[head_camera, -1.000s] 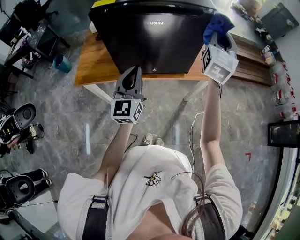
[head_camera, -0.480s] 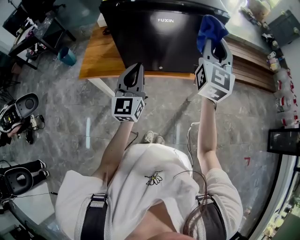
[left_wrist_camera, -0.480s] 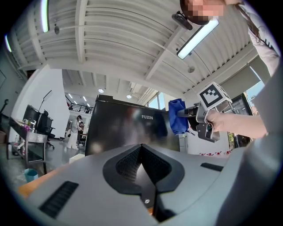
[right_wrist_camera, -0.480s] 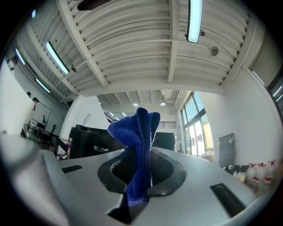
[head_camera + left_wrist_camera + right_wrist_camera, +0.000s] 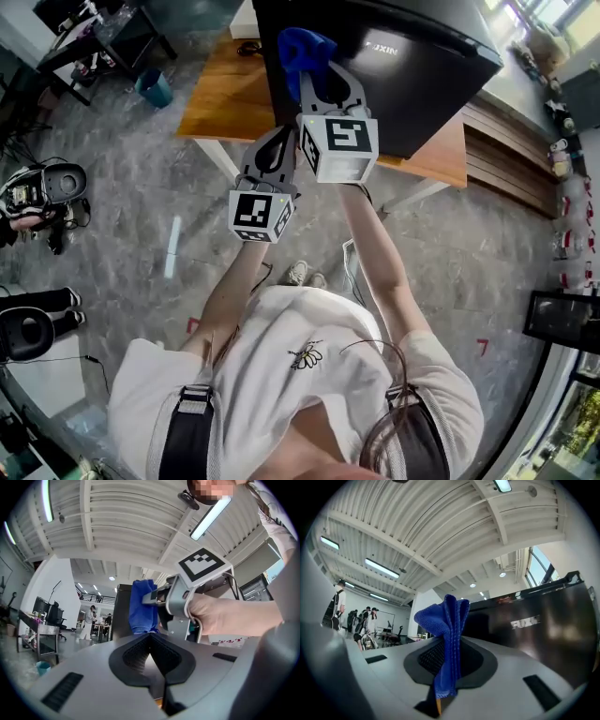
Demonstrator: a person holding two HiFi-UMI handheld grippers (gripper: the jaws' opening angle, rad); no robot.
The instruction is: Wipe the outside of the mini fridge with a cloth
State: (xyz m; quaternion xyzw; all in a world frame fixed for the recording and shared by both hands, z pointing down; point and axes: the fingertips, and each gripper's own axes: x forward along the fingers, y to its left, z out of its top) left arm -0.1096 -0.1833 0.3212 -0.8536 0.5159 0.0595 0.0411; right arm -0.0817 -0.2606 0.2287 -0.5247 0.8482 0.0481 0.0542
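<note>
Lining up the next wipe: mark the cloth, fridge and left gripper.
cloth [image 5: 450, 616], right gripper view, its folded bunch.
fridge [image 5: 427, 89], head view, black front panel.
left gripper [image 5: 150, 636], left gripper view, where tips meet.

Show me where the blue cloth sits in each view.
Head view: blue cloth upper centre, over the black mini fridge's front.
Left gripper view: cloth centre, held by the right gripper, fridge behind.
Right gripper view: cloth centre, pinched between that gripper's jaws.
Shared landmark: the fridge, at right in the right gripper view.
</note>
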